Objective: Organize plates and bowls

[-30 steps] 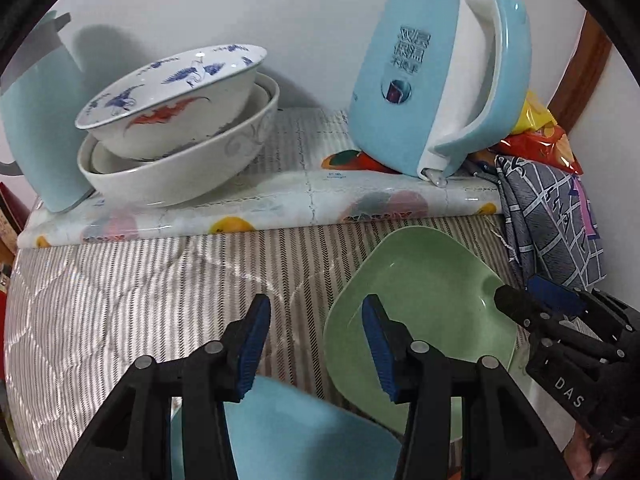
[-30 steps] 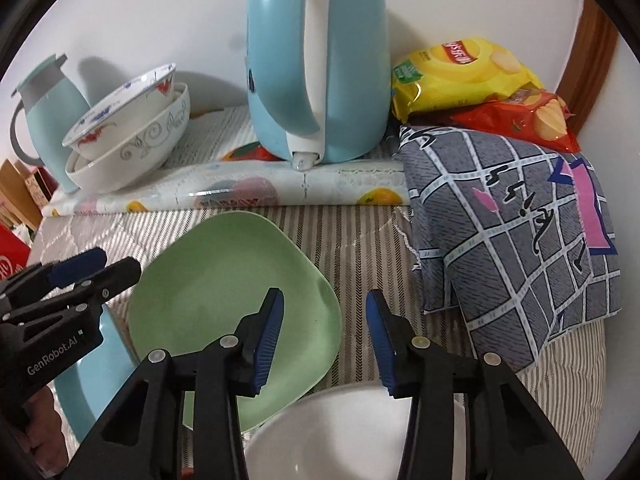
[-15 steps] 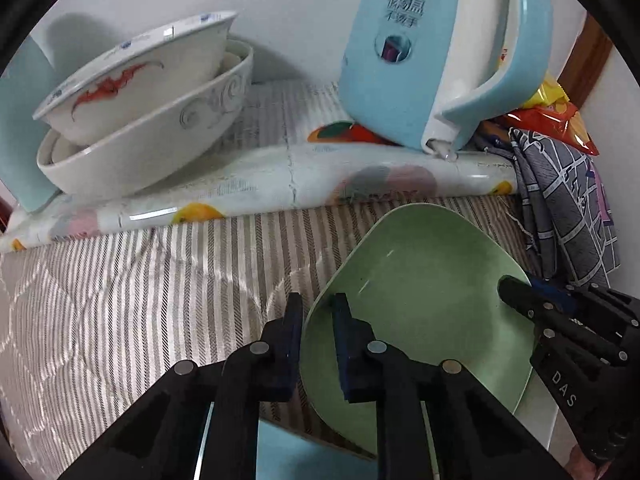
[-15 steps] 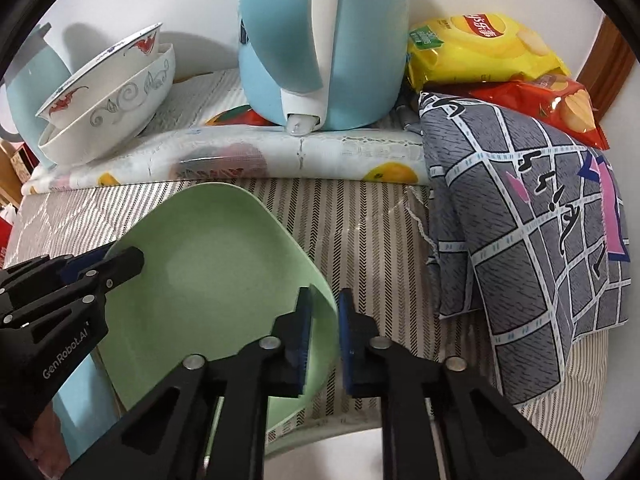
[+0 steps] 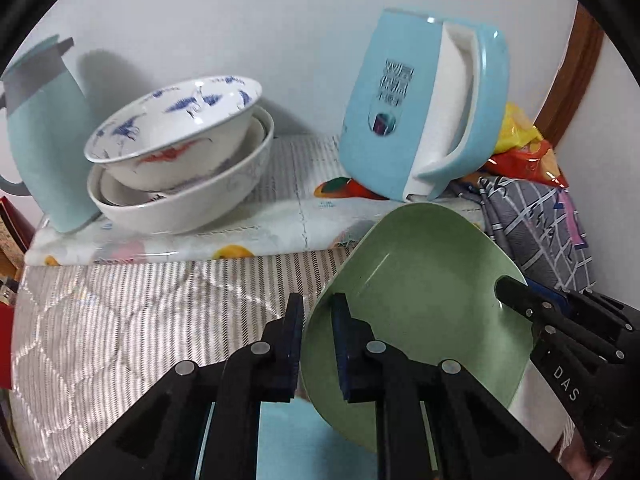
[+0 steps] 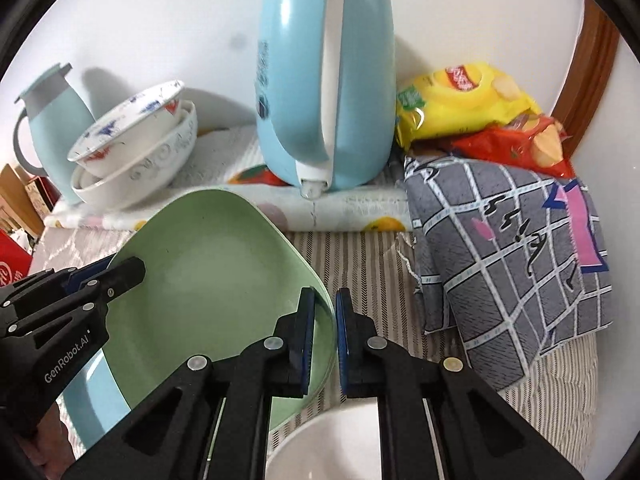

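Note:
A pale green plate (image 5: 420, 300) (image 6: 208, 272) hangs tilted above the striped cloth, held at opposite edges. My left gripper (image 5: 318, 320) is shut on its left rim, and my right gripper (image 6: 325, 312) is shut on its right rim. Each gripper shows in the other's view, the right gripper (image 5: 516, 292) at the plate's far edge and the left gripper (image 6: 124, 274) likewise. A light blue plate (image 5: 296, 436) (image 6: 92, 396) lies below, and a white dish (image 6: 332, 452) sits near the front. Several white patterned bowls (image 5: 180, 160) (image 6: 136, 152) are stacked at the back left.
A light blue kettle (image 5: 412, 120) (image 6: 320, 80) stands on a fruit-print mat at the back. A pale blue thermos jug (image 5: 40, 140) (image 6: 52, 120) is at far left. Snack bags (image 6: 460, 96) and a grey checked cloth (image 6: 512, 248) fill the right side.
Both grippers went from open to shut on the green plate's opposite rims, then the plate rose off the striped cloth and tilted.

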{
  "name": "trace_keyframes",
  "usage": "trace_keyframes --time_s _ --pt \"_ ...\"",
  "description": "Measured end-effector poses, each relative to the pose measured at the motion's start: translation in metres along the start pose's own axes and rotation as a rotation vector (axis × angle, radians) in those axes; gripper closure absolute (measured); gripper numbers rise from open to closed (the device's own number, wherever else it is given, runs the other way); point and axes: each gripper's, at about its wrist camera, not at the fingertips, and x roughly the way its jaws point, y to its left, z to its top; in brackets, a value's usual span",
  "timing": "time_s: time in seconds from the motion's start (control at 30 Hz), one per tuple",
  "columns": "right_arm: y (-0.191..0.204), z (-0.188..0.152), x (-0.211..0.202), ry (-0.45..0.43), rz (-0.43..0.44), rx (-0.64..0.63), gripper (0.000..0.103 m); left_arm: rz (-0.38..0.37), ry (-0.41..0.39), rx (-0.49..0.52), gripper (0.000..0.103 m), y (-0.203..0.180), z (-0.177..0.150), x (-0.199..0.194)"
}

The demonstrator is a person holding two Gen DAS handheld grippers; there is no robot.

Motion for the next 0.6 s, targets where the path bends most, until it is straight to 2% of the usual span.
trace_keyframes --time_s 0.37,0.6 --pt "0.017 -0.020 -0.061 -0.068 -0.008 0.003 0.093 -0.004 -0.035 0.007 0.089 0.008 -0.009 -0.040" --pt "0.022 -0.034 -0.081 -0.076 0.011 0.027 0.093 -0.005 -0.047 0.008 0.089 0.011 -0.026 -0.066"
